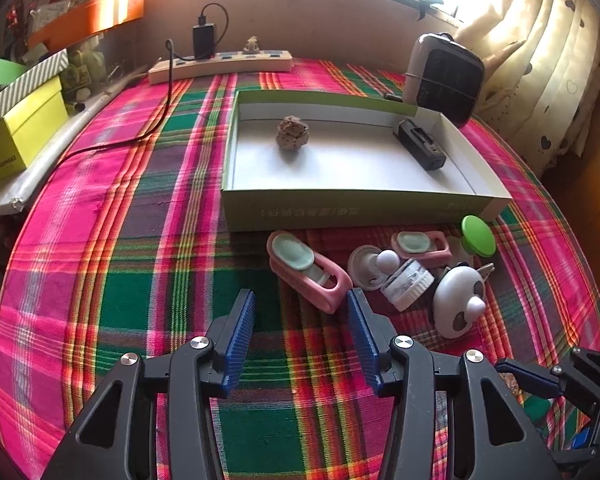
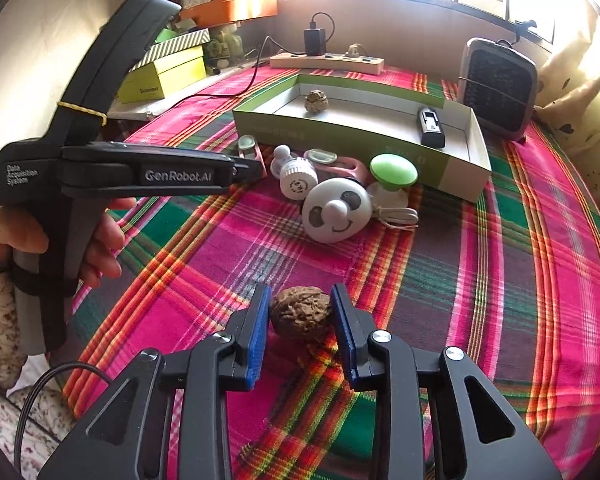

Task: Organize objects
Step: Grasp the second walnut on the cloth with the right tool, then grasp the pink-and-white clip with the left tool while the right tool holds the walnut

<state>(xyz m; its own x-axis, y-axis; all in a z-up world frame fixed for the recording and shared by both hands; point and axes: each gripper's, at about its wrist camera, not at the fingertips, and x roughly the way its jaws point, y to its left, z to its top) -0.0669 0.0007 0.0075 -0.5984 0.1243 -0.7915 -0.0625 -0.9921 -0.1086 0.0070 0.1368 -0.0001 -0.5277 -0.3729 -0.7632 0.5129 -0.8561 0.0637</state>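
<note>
My right gripper [image 2: 301, 312] is shut on a brown walnut [image 2: 300, 314] that rests on the plaid cloth, a blue pad touching each of its sides. My left gripper [image 1: 302, 304] stands open over bare cloth, its right fingertip close to a pink holder with a mint pad [image 1: 308, 272]. Beyond lies a shallow green box [image 1: 364, 208] holding another walnut [image 1: 292, 133] and a black device [image 1: 420, 144]. In front of the box are a second pink holder [image 1: 420, 244], a white ribbed cap [image 1: 407, 284], a panda-face gadget [image 1: 458, 300] and a green-topped piece [image 1: 478, 236].
A power strip [image 1: 220, 65] with a charger and trailing cable runs along the back. A small heater [image 1: 444, 78] stands at the back right beside curtains. Yellow-green boxes [image 1: 20, 132] stack at the left edge. A hand [image 2: 100, 240] holds the left gripper's handle.
</note>
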